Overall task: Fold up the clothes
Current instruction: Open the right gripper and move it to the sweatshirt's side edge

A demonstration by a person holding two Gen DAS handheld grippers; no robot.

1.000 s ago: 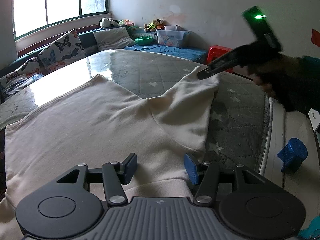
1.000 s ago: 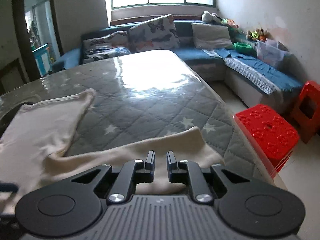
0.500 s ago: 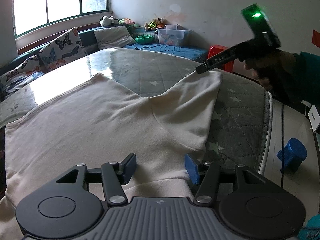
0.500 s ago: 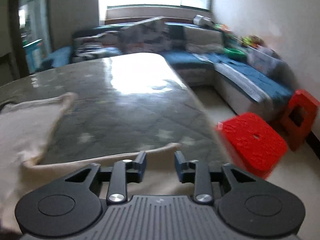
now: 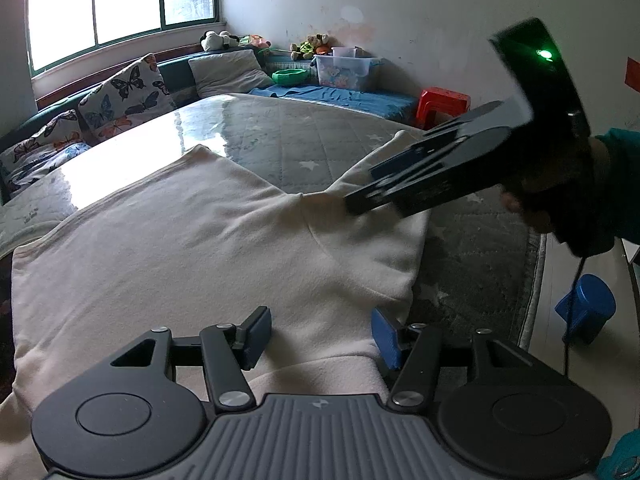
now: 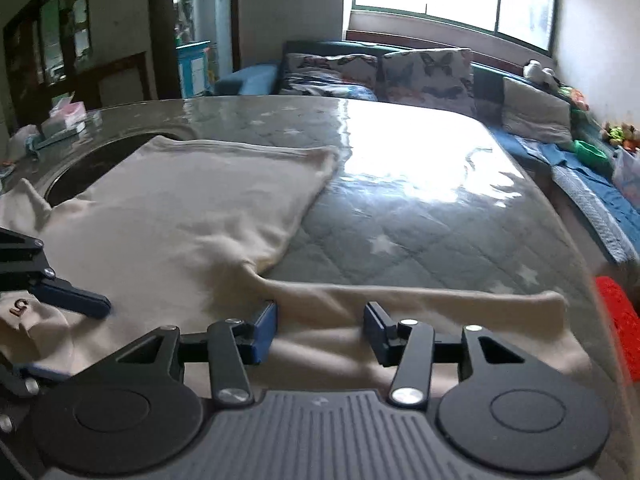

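right tool letting go of the sleeve, left tool waiting at the near edge

the cream garment [image 5: 192, 248] is lying spread on the quilted table [image 5: 304, 140], its body going to the left and far side, and one sleeve [image 6: 420, 300] is stretching to the right along the near edge. the long axis of this sleeve is running left to right, just in front of the right tool [image 6: 320, 328]. the right tool is the nearer one to the sleeve, so i think the coming fold is depending on it.

the jaws of the right tool are opening now; the sleeve cloth is lying under and between them, but the pads are not pressing on it. the left tool [image 5: 320, 336] is standing about half open over the near part of the garment, near the collar; cloth is between its jaws, but it is holding nothing.

compared with one second before, the right tool was almost closed at the sleeve end, at the far right corner. now it is standing more to the left, over the place where sleeve and body are meeting, and it is rolled a little. the left tool is staying in the same place with the same opening.
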